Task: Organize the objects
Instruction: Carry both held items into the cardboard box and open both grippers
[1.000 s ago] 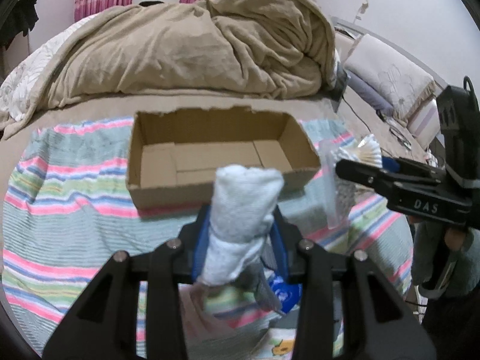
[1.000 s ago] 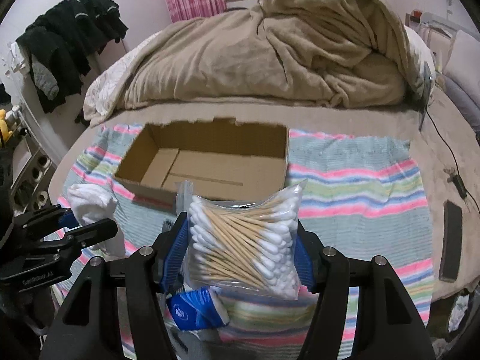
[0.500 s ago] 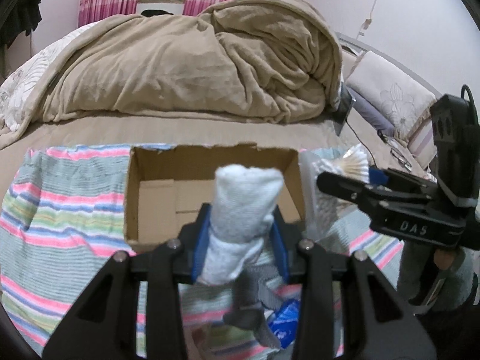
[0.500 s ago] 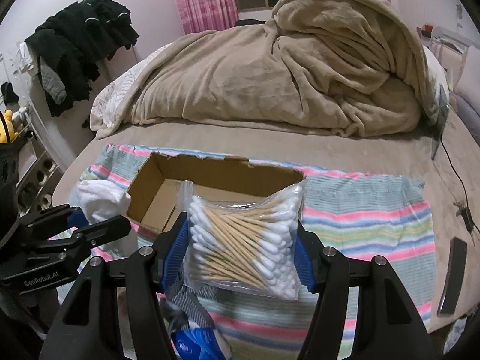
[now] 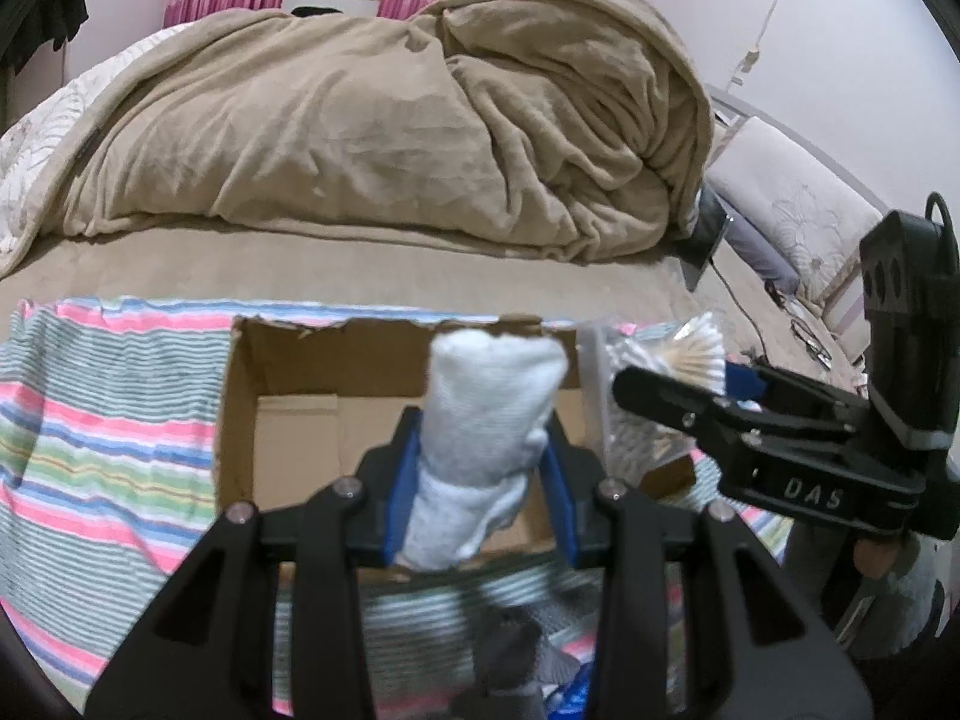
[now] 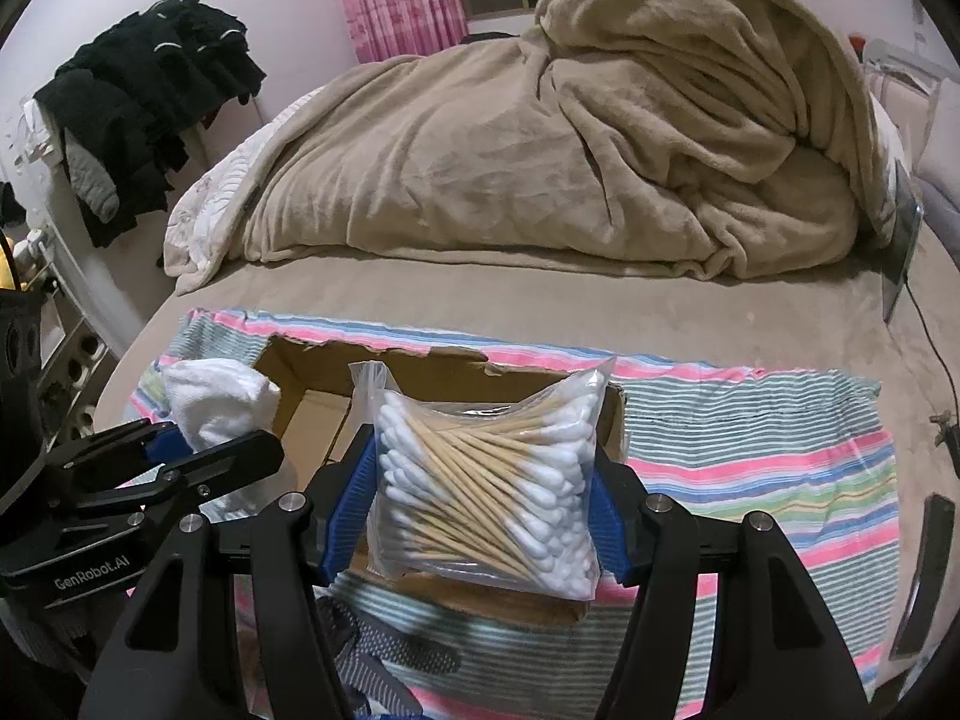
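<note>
Hovering over the box (image 5: 288, 420), the left gripper (image 5: 480, 480) clamps a white towel (image 5: 486, 420); the right gripper (image 6: 483, 498) pinches a swab bag (image 6: 486, 480) beside it.

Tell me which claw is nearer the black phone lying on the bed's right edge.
Right. The right claw, gripping the cotton swab bag, sits nearer the phone; the left claw, holding the white towel, is farther.

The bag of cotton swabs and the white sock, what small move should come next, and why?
Probably lower both into the cardboard box. The right gripper holds the bag of cotton swabs and the left gripper holds the white sock, both above the box's open top.
</note>
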{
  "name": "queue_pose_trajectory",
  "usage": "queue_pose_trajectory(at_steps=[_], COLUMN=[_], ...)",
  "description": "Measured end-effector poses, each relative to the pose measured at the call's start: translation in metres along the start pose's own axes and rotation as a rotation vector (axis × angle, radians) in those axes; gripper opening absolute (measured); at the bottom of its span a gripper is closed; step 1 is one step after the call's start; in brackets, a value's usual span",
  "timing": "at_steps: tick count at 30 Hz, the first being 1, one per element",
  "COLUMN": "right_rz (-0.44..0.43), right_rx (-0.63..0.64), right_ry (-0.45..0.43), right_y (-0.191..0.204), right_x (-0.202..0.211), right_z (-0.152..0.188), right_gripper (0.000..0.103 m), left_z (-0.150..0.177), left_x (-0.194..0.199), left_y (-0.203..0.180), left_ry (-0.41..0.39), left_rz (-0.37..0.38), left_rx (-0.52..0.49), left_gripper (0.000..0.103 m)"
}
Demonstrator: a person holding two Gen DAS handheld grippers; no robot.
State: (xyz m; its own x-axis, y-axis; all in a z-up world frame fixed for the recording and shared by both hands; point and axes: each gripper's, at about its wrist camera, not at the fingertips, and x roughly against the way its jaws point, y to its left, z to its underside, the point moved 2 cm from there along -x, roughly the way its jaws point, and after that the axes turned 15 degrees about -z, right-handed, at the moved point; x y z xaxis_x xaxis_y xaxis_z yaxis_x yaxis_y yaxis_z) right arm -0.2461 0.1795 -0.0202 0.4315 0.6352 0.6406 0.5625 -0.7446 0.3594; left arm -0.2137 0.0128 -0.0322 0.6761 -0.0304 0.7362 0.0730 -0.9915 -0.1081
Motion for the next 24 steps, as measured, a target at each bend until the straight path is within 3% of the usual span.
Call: queue_pose_trajectory(at_steps=[9, 15, 20, 24], right_rz=[-0.003, 0.003, 0.004, 0.014], right_rx=[-0.038, -0.049, -0.062, -0.060], right_ry=[0.057, 0.063, 0.053, 0.036], right_y=[-0.014, -0.017, -0.019, -0.017], right_x=[-0.029, -0.035, -0.032, -0.023], right_z=[0.012, 0.015, 0.016, 0.017], right_gripper=[0.065, 0.067, 0.067, 0.078], left_z=[0.008, 0.010, 0.011, 0.009], left_x=[-0.041, -0.045, -0.035, -0.021], left_y=[-0.001, -0.007, -0.002, 0.002], left_ry=[0.085, 0.097, 0.081, 0.058], left_rz=[-0.019, -0.050, -0.071, -0.087], left_rx=[0.000, -0.041, -0.023, -0.017], left_gripper=[0.040, 0.046, 0.072, 0.079])
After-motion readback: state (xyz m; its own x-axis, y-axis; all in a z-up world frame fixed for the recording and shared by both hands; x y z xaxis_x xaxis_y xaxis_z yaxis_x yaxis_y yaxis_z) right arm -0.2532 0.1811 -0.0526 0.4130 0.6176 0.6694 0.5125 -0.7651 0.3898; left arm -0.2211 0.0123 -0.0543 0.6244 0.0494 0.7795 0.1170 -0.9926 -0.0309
